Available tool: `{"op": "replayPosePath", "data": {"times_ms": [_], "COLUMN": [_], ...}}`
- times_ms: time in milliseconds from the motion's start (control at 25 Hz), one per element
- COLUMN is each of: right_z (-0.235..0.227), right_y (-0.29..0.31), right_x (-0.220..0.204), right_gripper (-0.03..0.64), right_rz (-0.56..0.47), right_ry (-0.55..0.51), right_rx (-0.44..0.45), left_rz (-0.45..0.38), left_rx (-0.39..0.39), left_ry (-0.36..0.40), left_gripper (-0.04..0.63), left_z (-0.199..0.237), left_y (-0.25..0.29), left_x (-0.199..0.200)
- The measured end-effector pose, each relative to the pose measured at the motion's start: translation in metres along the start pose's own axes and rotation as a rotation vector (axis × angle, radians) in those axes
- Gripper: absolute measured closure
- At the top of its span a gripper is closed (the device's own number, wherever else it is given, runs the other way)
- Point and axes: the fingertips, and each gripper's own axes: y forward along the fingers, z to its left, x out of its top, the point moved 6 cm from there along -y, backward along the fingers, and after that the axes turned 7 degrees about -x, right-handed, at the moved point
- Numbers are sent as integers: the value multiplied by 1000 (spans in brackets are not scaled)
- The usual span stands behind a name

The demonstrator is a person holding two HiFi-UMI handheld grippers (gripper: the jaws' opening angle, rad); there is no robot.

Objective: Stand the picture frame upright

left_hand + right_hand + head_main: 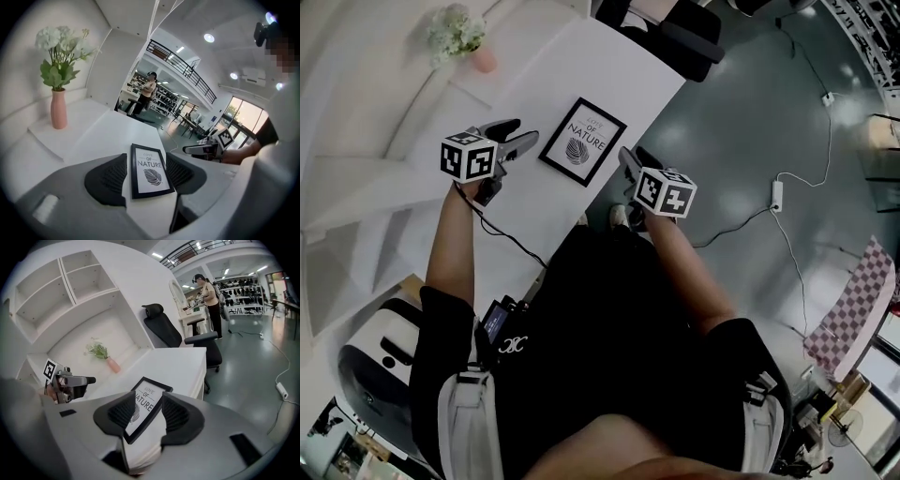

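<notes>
White table point(609, 56), smooth and matt, with a frame point(582, 142) lying flat on it, face up, near the person's edge. The left gripper point(520, 138) hovers just beside the frame's left side. The right gripper point(630, 161) hovers near its lower right corner, at the table's edge. Each claw is spread wide and pinches nothing; the frame shows on the table beyond the gap between the pads.

The step in hand looks like the approach for a first grip. The frame lies flush, so a pad probably cannot get under its rim straight away. Tipping one long side up, or sliding the frame slightly past the table edge, would likely open a gap. The other claw could then steady the opposite side as the frame swings up. No view shows whether it has a back stand, so it may need propping.

The frame is a thin, square-cornered rectangle with a narrow black rim, likely wood or plastic. It holds a white print with the words "LOVE OF NATURE" and a dark leaf. Its front may be glazed and slippery. The claw pads are black, ribbed and curved, probably rubbery, on smooth grey bodies. Smallest, well apart at the back, stands a slim pink vase point(484, 60) with white flowers.
</notes>
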Motion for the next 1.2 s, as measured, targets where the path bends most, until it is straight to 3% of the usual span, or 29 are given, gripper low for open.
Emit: {"op": "replayPosePath", "data": {"times_ms": [560, 1040, 1200], "right_z": [10, 9, 8], "right_y": [49, 78, 85], "right_x": [-32, -43, -42], "right_gripper": [451, 460, 486], "right_rz": [127, 198, 215], "right_ry": [100, 185, 171], "right_rx": [-128, -209, -252], "left_rz": [138, 145, 142], "left_rx": [-149, -233, -243], "left_ry": [-86, -158, -168], "left_gripper": [339, 339, 339], "left_z": [53, 66, 71], "left_y": [52, 75, 77], "left_x": [-24, -35, -37]}}
